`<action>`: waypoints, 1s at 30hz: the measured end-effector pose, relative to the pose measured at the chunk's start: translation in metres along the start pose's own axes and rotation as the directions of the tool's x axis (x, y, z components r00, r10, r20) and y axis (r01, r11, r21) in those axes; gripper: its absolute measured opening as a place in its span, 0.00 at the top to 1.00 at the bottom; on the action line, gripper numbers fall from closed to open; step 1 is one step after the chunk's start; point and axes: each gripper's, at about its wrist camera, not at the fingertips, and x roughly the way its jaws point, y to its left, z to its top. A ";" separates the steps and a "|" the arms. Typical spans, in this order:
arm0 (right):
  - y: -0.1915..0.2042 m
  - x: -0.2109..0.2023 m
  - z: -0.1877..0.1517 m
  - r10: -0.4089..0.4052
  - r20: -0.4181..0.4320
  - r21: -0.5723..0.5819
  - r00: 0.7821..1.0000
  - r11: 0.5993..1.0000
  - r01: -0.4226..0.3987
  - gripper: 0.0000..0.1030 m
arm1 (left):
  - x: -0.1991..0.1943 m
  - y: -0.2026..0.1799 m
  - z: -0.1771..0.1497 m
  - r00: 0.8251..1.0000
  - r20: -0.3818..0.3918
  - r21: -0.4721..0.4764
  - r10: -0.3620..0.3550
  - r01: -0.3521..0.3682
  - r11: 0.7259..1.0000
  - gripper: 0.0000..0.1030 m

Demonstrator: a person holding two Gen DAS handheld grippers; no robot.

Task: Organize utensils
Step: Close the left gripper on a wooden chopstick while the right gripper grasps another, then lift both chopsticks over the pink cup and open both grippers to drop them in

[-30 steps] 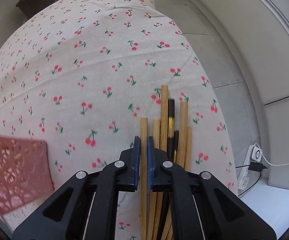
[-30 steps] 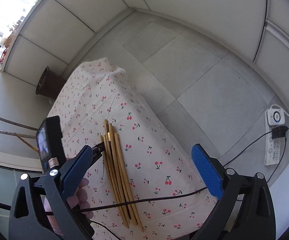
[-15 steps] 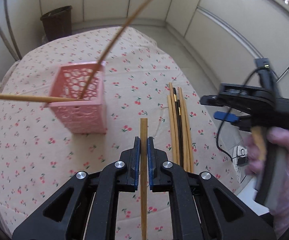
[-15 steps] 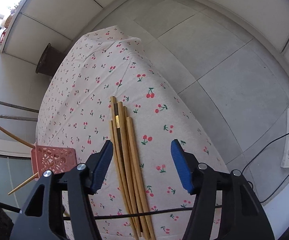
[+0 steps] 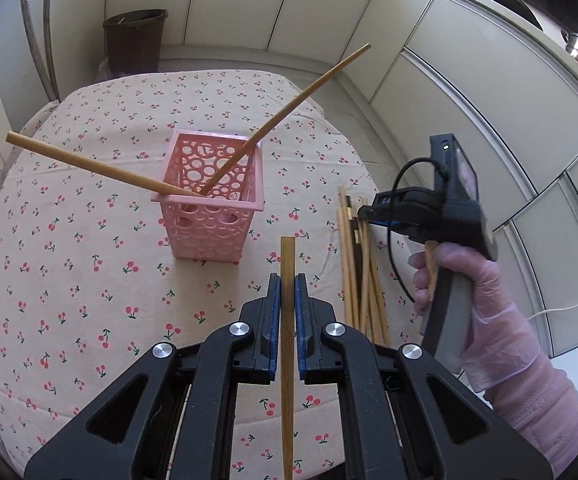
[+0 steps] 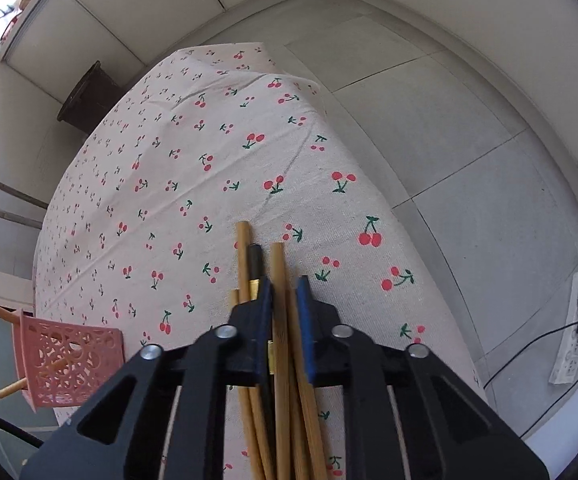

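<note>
Pink basket [image 5: 213, 216] with circle cut-outs; cream cloth [image 5: 89, 264] with red cherries; tan chopsticks [image 5: 359, 276]; pink glove [image 5: 485, 292].

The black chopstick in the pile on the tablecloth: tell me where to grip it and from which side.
Grip the black chopstick at its exposed far end, beyond the gold band, coming down from above with the jaws across its width. It lies flat, wedged between wooden chopsticks, and only that tip shows clear.

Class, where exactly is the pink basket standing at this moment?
In the left wrist view the pink basket stands upright on the cherry tablecloth, left of the loose chopsticks.
</note>
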 end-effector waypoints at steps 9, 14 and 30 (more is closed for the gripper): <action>-0.006 -0.037 -0.012 0.037 0.074 -0.022 0.997 0.999 -0.035 0.92 | -0.015 -0.012 -0.005 0.999 0.037 0.039 -0.023 0.021 0.999 0.94; -0.009 -0.080 -0.026 0.096 0.132 -0.014 0.987 0.995 -0.095 0.93 | -0.029 -0.017 -0.006 0.996 0.079 0.054 -0.029 0.024 0.998 0.94; 0.026 -0.211 -0.100 0.268 0.324 -0.222 0.907 0.954 -0.202 0.93 | -0.086 0.001 -0.036 0.977 0.213 0.016 0.017 -0.020 1.000 0.94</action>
